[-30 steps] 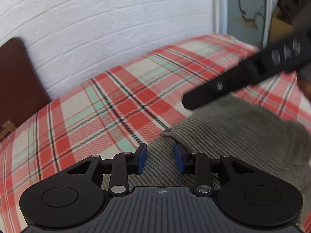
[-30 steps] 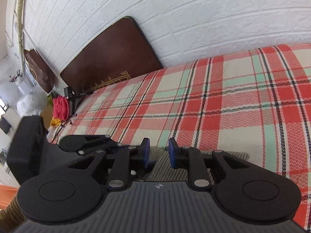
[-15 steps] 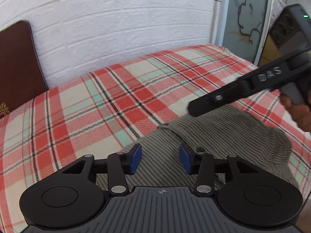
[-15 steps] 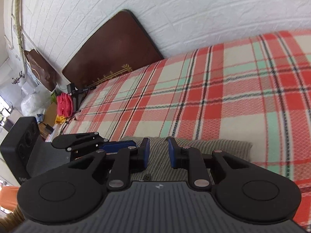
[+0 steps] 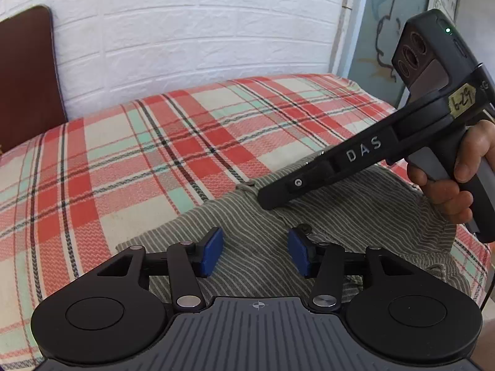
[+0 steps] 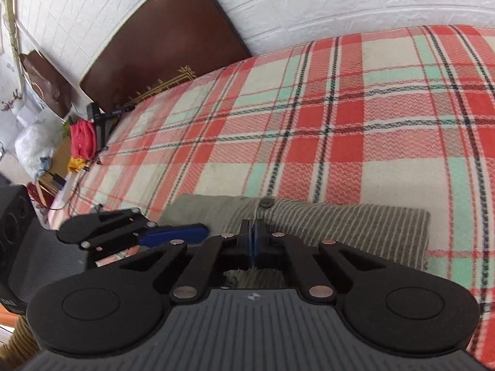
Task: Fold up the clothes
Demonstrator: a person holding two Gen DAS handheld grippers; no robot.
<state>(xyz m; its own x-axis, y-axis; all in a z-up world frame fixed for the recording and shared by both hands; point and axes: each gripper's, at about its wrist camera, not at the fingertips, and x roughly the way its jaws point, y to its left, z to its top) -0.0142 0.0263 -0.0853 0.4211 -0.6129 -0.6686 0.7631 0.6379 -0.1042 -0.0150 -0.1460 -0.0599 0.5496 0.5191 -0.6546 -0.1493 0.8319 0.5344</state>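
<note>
Left gripper (image 5: 255,255) jaws opening, empty — right gripper (image 6: 253,241) pinched fully together.

The garment (image 5: 256,241) is grey-green with thin pale stripes. It lies on a bed (image 5: 130,154) covered in red, cream and mint plaid with dark lines. The wall (image 5: 191,46) is white brick-patterned, and the board (image 6: 161,40) against it looks dark brown.
</note>
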